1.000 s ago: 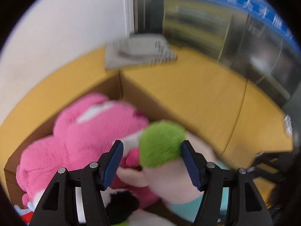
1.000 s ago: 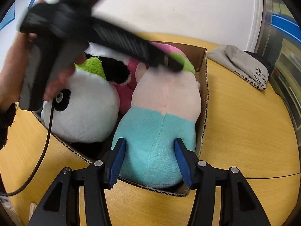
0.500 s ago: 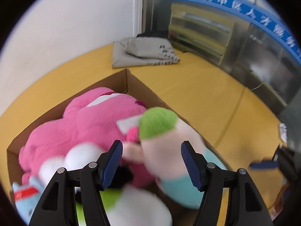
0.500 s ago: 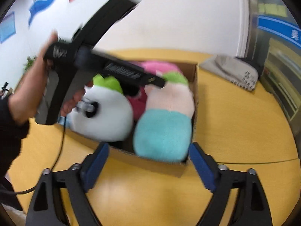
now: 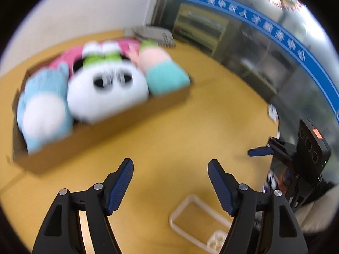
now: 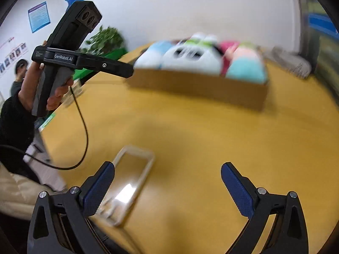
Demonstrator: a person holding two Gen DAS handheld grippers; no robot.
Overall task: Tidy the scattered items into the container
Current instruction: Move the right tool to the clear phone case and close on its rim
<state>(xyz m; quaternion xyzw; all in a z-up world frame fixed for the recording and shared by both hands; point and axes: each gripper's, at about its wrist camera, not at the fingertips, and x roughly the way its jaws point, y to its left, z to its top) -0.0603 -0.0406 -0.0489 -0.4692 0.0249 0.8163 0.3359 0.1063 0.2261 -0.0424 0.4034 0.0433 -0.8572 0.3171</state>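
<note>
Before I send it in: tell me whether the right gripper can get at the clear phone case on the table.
Probably yes. The right gripper, jaws opening and empty, hangs over bare table with the clear phone case flat beside its left finger; nothing lies between.

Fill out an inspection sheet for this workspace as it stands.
Surface: yellow wooden table, mostly bare.
Job's things: cardboard box holding a blue plush, panda plush, pink plush and a pink-and-teal plush.
Clutter: clear phone case near the table's edge; folded grey cloth behind the box.
Grippers: left gripper opening, right gripper opening, nothing between either's jaws.
Cables: black cable hanging from the left gripper's handle.
Surroundings: white wall, posters, potted plant, glass partition.
</note>
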